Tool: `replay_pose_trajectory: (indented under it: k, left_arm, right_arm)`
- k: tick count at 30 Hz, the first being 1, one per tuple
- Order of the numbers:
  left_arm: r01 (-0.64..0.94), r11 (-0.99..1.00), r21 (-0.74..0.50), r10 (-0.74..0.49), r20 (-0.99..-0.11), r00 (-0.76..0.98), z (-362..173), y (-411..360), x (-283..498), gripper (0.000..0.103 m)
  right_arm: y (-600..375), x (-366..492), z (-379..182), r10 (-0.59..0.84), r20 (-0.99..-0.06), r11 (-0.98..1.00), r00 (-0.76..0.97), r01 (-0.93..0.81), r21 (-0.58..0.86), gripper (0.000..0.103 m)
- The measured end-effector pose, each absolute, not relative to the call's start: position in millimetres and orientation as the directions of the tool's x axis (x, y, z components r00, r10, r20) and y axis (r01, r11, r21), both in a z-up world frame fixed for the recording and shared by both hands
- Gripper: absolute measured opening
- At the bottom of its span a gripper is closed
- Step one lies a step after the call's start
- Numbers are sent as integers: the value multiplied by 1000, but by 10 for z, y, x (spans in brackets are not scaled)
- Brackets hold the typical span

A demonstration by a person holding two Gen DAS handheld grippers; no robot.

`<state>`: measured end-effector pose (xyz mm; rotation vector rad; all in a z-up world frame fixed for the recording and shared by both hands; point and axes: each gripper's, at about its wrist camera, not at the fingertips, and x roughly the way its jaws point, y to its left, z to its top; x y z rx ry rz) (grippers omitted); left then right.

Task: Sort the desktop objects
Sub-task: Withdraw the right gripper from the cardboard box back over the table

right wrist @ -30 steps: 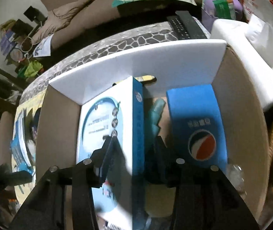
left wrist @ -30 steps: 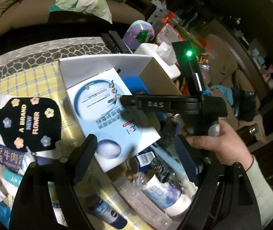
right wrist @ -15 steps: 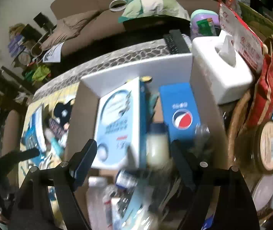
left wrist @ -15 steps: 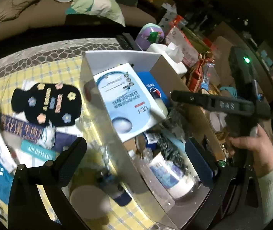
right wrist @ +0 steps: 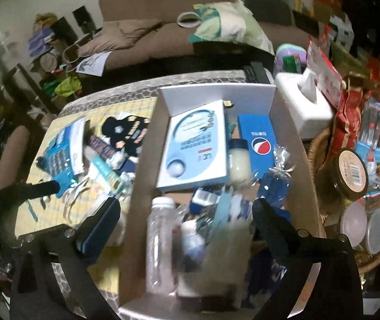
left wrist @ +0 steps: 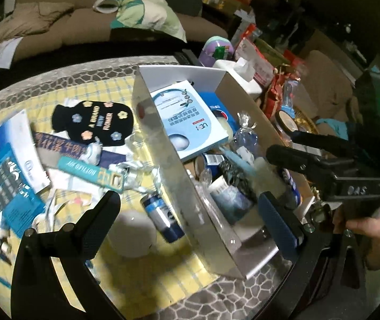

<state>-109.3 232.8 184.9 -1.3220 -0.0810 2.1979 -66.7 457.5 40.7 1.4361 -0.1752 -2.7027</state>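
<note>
Table (left wrist: 64,274): stone-pattern top with a yellow checked cloth (left wrist: 43,101) over its left part; carries all that follows.

Cardboard box (right wrist: 304,160): open-topped, white end wall; the landmark for this entry, standing at the cloth's right edge.

Tissue box (right wrist: 294,98): white, just beside the cardboard box's far right corner.

Wicker basket (right wrist: 320,144): right of the cardboard box, holding a brown-lidded jar (right wrist: 352,173) and red packets.

White and blue carton (right wrist: 198,144): inside the cardboard box, far left, lying tilted on other contents.

Blue Pepsi carton (right wrist: 256,138): inside, far right, just beside a small cream jar (right wrist: 239,157).

Clear plastic bottle (right wrist: 160,240): inside, near end, white cap, blurred.

Black flower-print pouch (left wrist: 94,122): on the cloth, left of the cardboard box.

Teal strip package (left wrist: 91,170): on the cloth, nearer than the pouch.

Dark blue bottle (left wrist: 160,216): lying on the cloth just beside the cardboard box's left wall.

Left tongs (left wrist: 190,221): spread wide, empty, above the cardboard box's left wall; their jaws have just been opening.

Right tongs (right wrist: 187,216): spread wide, empty, above the cardboard box's near end; their jaws have just been opening.
</note>
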Motion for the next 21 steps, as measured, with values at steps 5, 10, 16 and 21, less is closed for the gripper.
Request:
replay_pose_trajectory:
  k: [5, 10, 16, 21]
  left_arm:
    - [-423, -852, -310, 478, -789, -385, 1937, 2148, -840, 103]
    - [-400, -860, -317, 475, -785, -399, 1968, 1896, -651, 103]
    - [-368, -879, -303, 450, -780, -435, 1990, 1421, -492, 103]
    - [-325, -897, -299, 427, -777, -463, 1972, 914, -439, 103]
  right_arm:
    - [4337, -389, 490, -130, -799, -991, -587, 52, 123, 103]
    - [4090, -189, 512, -115, -795, -993, -596, 84, 81, 103]
    - [3744, -81, 494, -136, -791, -989, -596, 130, 73, 103]
    - [3431, -105, 416, -170, -794, -983, -584, 160, 93, 103]
